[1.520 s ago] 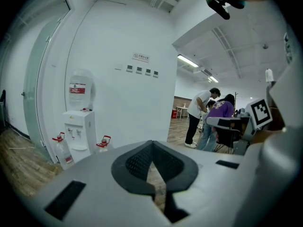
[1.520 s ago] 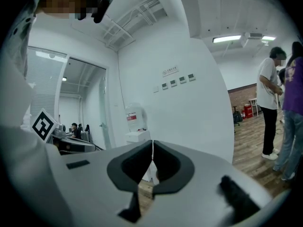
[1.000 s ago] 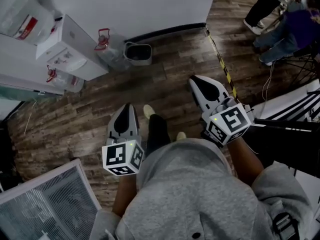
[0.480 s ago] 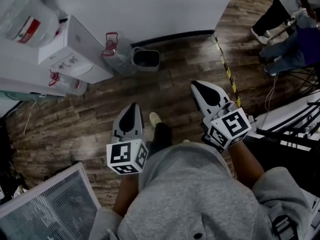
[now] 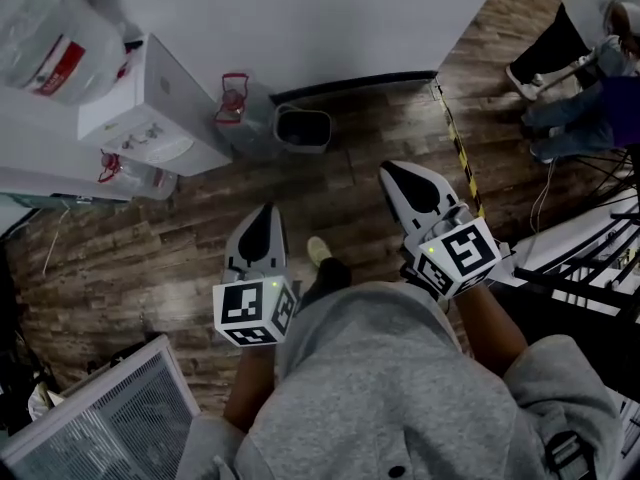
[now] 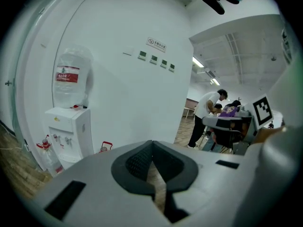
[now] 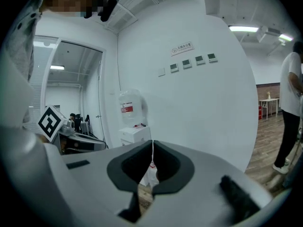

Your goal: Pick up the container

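Left tool and right tool held low in front of a grey sweatshirt, both pointing toward the wall. Left jaws pressed together with nothing between them; right jaws likewise closed to a hairline slit, nothing gripped. Container, judged to be the small grey bin, standing upright on the wooden floor at the foot of the wall, well apart from both tools and untouched; not made out in either gripper view. Just beside it on its left, a clear jug with a red handle. Farther left, a white water dispenser carrying a large bottle on top. To the right of the bin, a strip of yellow-and-black tape running along the floor, and beyond that, people at the far upper right, clear of the working area. Stage judged as approach only: no reach, no parted jaws, no contact, no lift. Nothing of the task completed so far. Left to do, as a judgement: closing the gap to the bin, choosing one tool or both, opening the jaws, clamping on the rim or wall, and raising the bin clear of the floor. Identity of the intended container not certain from these views, the jug being the other candidate.
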`<state>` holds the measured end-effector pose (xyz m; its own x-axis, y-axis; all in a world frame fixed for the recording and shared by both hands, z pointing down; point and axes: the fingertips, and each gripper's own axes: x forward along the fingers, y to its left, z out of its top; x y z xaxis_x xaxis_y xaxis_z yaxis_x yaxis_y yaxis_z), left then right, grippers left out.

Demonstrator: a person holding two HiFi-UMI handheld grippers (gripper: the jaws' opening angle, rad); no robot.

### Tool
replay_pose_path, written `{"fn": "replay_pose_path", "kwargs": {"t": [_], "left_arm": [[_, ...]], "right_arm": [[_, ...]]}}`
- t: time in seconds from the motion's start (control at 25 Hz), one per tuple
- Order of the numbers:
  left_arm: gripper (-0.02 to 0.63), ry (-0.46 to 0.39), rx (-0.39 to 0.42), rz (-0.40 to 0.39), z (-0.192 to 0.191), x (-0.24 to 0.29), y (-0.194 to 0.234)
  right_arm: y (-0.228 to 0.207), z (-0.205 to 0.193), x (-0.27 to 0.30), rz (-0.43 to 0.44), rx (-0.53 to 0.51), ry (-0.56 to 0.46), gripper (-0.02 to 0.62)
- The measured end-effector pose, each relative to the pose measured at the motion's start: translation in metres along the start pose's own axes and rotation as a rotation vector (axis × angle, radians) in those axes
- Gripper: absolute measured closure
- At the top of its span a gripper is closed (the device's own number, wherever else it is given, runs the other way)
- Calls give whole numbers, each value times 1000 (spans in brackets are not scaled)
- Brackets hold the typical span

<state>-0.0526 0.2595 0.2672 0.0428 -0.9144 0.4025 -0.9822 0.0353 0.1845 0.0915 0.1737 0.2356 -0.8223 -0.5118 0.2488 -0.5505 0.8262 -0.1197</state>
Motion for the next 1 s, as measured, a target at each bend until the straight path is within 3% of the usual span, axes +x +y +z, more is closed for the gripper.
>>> {"fn": "replay_pose_path", "kwargs": {"t": [0.52, 1.0], "left_arm": [[591, -14, -9, -16, 17, 25, 61], [591, -7, -1, -60, 20, 36, 60]], "right_arm": [[14, 14, 59, -10, -77, 8, 571], [7, 23, 62, -54, -87, -5, 571]]}}
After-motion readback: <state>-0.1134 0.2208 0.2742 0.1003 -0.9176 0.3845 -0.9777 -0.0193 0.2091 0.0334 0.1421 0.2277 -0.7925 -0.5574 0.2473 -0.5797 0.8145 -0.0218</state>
